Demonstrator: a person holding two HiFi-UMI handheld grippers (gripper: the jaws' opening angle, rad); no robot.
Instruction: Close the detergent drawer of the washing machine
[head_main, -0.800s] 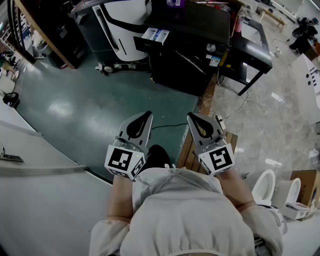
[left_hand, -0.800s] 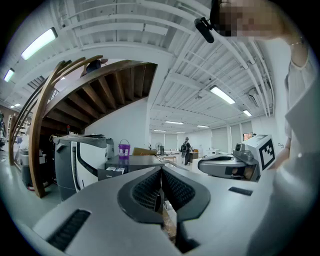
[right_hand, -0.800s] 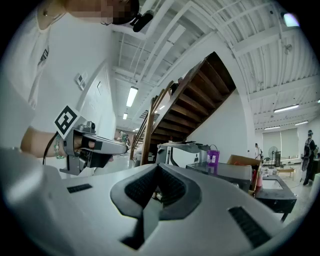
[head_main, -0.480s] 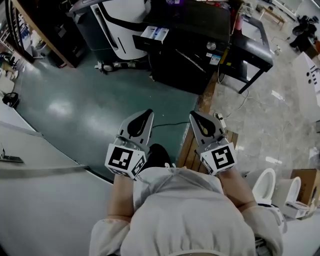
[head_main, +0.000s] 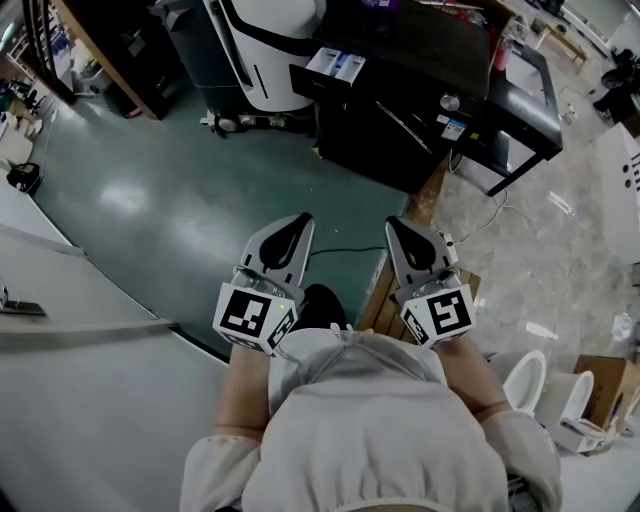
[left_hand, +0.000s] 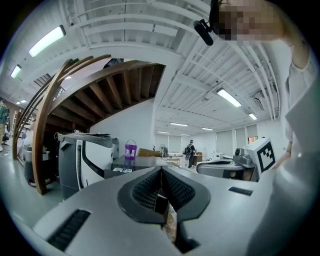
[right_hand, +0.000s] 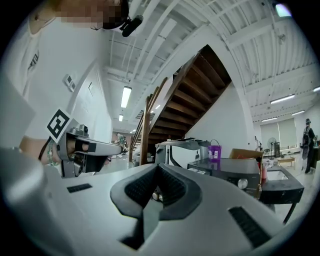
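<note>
The black washing machine (head_main: 420, 100) stands far ahead across the green floor. Its detergent drawer (head_main: 335, 68) sticks out at the top left corner, showing white and blue compartments. Both grippers are held close to my body, well short of the machine. My left gripper (head_main: 299, 220) is shut with nothing in it, and my right gripper (head_main: 396, 223) is the same. In the left gripper view the machine (left_hand: 137, 164) sits small beyond the closed jaws of the left gripper (left_hand: 161, 171). From the right gripper (right_hand: 157, 167) the drawer (right_hand: 199, 171) shows left of the knob.
A white and black appliance (head_main: 255, 50) stands left of the washing machine, a black table (head_main: 520, 95) to its right. A purple bucket (right_hand: 215, 150) sits on top of the machine. A wooden pallet (head_main: 383, 300) lies by my feet, a white counter (head_main: 60, 330) at left, toilets (head_main: 528, 380) at right.
The washing machine and drawer sit lower and slightly right in the head view, so I have drawn a little nearer. Both grippers stay shut in front of my body.
</note>
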